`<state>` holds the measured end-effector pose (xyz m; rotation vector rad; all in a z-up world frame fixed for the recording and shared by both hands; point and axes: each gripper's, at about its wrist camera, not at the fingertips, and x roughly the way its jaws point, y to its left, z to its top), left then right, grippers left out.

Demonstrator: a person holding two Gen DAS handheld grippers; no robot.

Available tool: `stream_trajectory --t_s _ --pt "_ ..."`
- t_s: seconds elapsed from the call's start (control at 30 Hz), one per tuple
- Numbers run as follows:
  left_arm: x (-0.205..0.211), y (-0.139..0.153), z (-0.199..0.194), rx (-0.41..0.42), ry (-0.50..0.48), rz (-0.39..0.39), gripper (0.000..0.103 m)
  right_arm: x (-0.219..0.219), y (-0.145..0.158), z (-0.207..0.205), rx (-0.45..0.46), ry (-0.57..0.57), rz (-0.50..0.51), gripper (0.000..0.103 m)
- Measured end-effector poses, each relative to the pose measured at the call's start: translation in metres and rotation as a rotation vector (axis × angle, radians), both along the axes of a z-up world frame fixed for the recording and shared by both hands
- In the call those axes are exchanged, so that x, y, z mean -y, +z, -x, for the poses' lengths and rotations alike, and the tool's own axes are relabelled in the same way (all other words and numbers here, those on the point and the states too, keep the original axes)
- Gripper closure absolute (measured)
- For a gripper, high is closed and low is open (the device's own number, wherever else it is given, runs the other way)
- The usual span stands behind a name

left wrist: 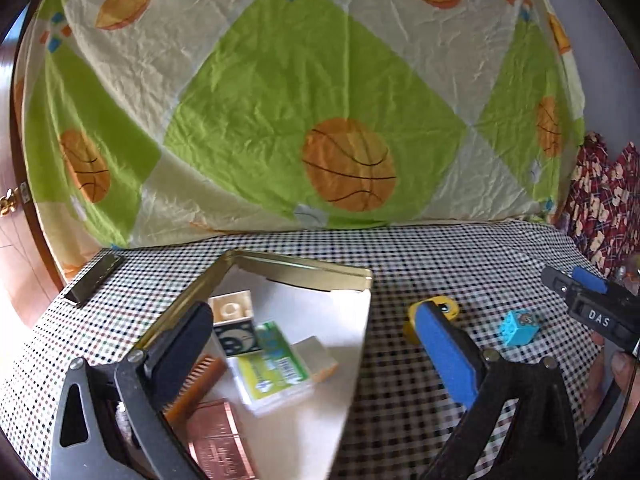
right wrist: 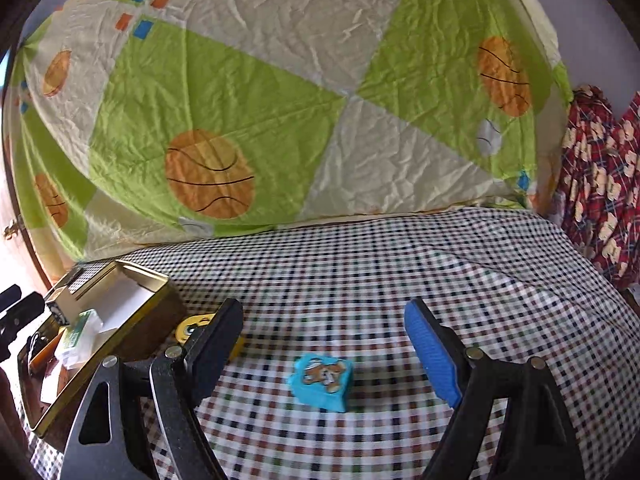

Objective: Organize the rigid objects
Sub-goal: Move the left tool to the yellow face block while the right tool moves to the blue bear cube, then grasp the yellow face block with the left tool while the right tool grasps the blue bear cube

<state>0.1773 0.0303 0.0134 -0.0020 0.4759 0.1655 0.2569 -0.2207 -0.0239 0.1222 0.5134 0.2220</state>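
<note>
An open gold tin (left wrist: 304, 268) lies on the checkered cloth and holds a cream brick (left wrist: 232, 307), a black-and-white block (left wrist: 237, 338), a green-and-white box (left wrist: 276, 368), a brown comb (left wrist: 200, 380) and a copper bar (left wrist: 218, 444). My left gripper (left wrist: 316, 344) is open and empty over the tin's right edge. A yellow block (left wrist: 446, 307) sits behind its blue finger. A blue block with a bear picture (right wrist: 323, 382) lies between the fingers of my open right gripper (right wrist: 324, 344). The tin (right wrist: 96, 356) also shows at the left of the right wrist view.
The tin's lid (left wrist: 94, 280) lies at the cloth's far left corner. A green and cream basketball-print sheet (left wrist: 280, 100) rises behind the table. Red patterned fabric (right wrist: 600, 184) hangs at the right. The right gripper (left wrist: 588, 304) shows at the left view's right edge.
</note>
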Motion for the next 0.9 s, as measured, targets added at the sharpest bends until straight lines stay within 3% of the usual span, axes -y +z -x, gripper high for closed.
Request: stream_trajectory --t_s 0.2,0.43,0.47,0.5,0.53,0.67,0.8,0.9 --pt "0.055 -0.014 -0.036 -0.052 -0.103 -0.026 0.000 -0.010 -0.021 -0.021 -0.109 0.061 0.070 0.019" --pt "0.055 -0.030 -0.062 -0.109 -0.085 0.017 0.001 -0.023 -0.046 -0.039 -0.237 0.125 0.103 0.020" --pt "0.056 -0.032 -0.062 -0.112 -0.089 0.017 0.001 -0.026 -0.049 -0.041 -0.257 0.137 0.117 0.024" --pt "0.058 -0.033 -0.064 -0.116 -0.096 0.014 0.001 -0.028 -0.051 -0.043 -0.274 0.156 0.118 0.042" --pt "0.060 -0.034 -0.066 -0.121 -0.104 0.008 0.001 -0.029 -0.054 -0.044 -0.291 0.168 0.123 0.050" --pt "0.072 -0.041 -0.073 -0.145 -0.151 -0.001 0.001 -0.023 -0.054 -0.042 -0.288 0.167 0.099 0.050" --pt "0.083 -0.048 -0.087 -0.182 -0.192 0.001 0.002 0.000 -0.048 -0.042 -0.252 0.064 0.087 0.050" --pt "0.088 -0.057 -0.103 -0.230 -0.210 0.024 0.009 0.017 -0.044 -0.042 -0.233 0.026 0.044 0.050"
